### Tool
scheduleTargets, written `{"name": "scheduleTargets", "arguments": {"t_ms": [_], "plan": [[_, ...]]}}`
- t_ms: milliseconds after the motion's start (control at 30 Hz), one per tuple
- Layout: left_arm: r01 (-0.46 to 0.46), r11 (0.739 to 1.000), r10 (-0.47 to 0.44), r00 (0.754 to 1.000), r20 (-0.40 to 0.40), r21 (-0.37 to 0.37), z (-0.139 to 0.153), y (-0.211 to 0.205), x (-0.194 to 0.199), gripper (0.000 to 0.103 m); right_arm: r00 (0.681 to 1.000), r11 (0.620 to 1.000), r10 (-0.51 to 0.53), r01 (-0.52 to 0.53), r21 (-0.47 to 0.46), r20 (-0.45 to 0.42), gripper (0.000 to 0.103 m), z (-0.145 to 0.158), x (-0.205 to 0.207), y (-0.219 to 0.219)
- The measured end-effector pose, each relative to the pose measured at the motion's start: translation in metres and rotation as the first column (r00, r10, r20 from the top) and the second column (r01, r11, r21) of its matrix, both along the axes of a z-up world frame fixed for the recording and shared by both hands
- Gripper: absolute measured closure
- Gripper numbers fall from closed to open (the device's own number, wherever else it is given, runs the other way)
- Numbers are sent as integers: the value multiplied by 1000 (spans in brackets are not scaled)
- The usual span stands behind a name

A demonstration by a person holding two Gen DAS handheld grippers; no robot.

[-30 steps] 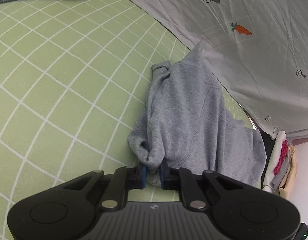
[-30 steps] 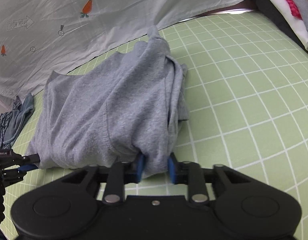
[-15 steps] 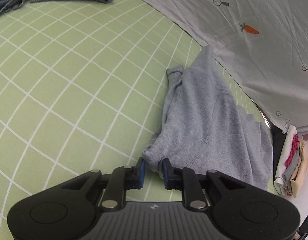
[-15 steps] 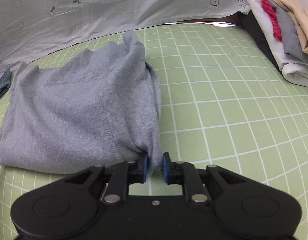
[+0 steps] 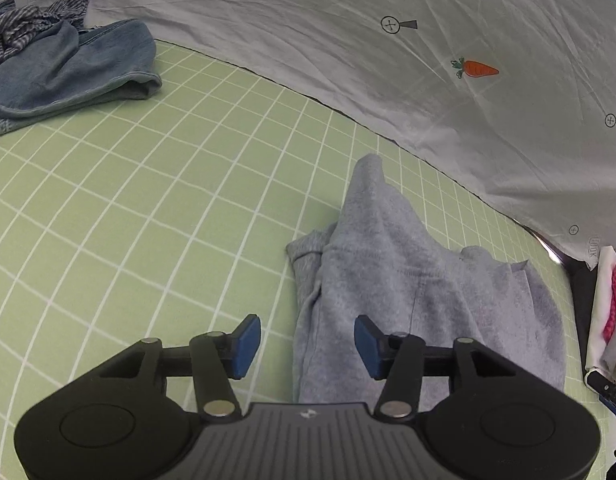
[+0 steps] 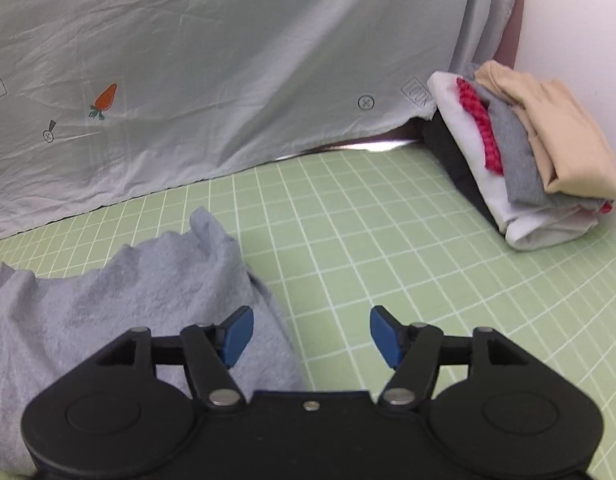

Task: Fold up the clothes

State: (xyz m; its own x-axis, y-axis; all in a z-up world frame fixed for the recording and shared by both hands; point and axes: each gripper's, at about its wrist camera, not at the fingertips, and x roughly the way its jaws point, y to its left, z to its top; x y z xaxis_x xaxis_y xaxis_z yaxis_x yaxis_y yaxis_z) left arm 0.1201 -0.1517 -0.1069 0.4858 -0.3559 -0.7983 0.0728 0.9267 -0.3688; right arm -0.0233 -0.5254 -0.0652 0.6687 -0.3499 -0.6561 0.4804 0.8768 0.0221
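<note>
The left hand-held gripper [image 5: 308,346] stood open, its jaws having just been opening. The grey garment [image 5: 408,304] lay below and between the blue pads [image 5: 245,344] in the lower centre of the left wrist view, and neither pad pressed on it. The garment lay folded and rumpled on the green gridded surface [image 5: 127,208], with one point of cloth rising toward the upper centre of the frame.

The right hand-held gripper [image 6: 311,336] also stood open, its jaws likewise having just been opening. In the right wrist view the grey garment [image 6: 127,312] occupied the lower left, its right edge passing under the left pad [image 6: 235,336]; the gap between the pads showed mostly bare green surface [image 6: 388,248]. No cloth was clamped.

A pale printed sheet [image 5: 388,60] with carrot and arrow marks bordered the surface along the top of both views. A stack of folded clothes [image 6: 528,160], topped by a beige piece, stood at the right edge of the right wrist view. A blue denim garment [image 5: 75,72] lay in the upper left of the left wrist view, with a striped cloth [image 5: 19,28] just beyond it.
</note>
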Motion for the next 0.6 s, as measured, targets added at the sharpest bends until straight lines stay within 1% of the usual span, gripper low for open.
{"name": "scheduleTargets", "arguments": {"t_ms": [67, 133, 167, 200, 233, 300, 367, 433, 467, 500, 533, 567, 600], "plan": [[3, 1000, -3, 1000, -5, 13, -4, -9, 10, 46, 999, 999, 48, -48, -3, 14, 36, 2, 15, -3], [7, 999, -7, 1000, -10, 32, -8, -17, 20, 46, 991, 992, 129, -129, 3, 35, 44, 4, 34, -3], [9, 999, -9, 1000, -11, 44, -10, -21, 23, 46, 983, 984, 179, -180, 7, 44, 52, 4, 45, 0], [8, 999, -7, 1000, -14, 52, -12, -24, 27, 45, 971, 972, 234, -235, 13, 45, 59, 3, 57, 3], [2, 998, -1, 1000, -18, 57, -15, -25, 32, 45, 957, 957, 288, -289, 20, 44, 61, 2, 69, 7], [-13, 998, 15, 999, -32, 53, -20, -27, 40, 45, 925, 924, 378, -380, 36, 42, 62, -3, 93, 12], [-27, 998, 30, 999, -46, 47, -24, -28, 48, 45, 908, 904, 418, -419, 84, 31, 62, -14, 118, 12], [-29, 998, 32, 998, -49, 49, -27, -30, 54, 45, 907, 900, 420, -416, 131, -7, 60, -30, 138, 8], [-28, 998, 31, 998, -51, 52, -28, -31, 56, 45, 907, 899, 420, -411, 154, -28, 55, -38, 148, 6], [-27, 998, 30, 998, -53, 55, -29, -32, 58, 45, 907, 896, 421, -409, 175, -36, 53, -44, 154, 3], [-27, 998, 30, 998, -55, 57, -31, -33, 59, 45, 906, 892, 422, -407, 196, -38, 54, -49, 159, 0], [-27, 998, 30, 998, -58, 58, -32, -33, 60, 45, 906, 886, 423, -407, 220, -28, 65, -51, 161, -3], [-27, 998, 30, 998, -60, 59, -33, -33, 60, 45, 906, 880, 424, -408, 244, -14, 89, -52, 162, -6]]}}
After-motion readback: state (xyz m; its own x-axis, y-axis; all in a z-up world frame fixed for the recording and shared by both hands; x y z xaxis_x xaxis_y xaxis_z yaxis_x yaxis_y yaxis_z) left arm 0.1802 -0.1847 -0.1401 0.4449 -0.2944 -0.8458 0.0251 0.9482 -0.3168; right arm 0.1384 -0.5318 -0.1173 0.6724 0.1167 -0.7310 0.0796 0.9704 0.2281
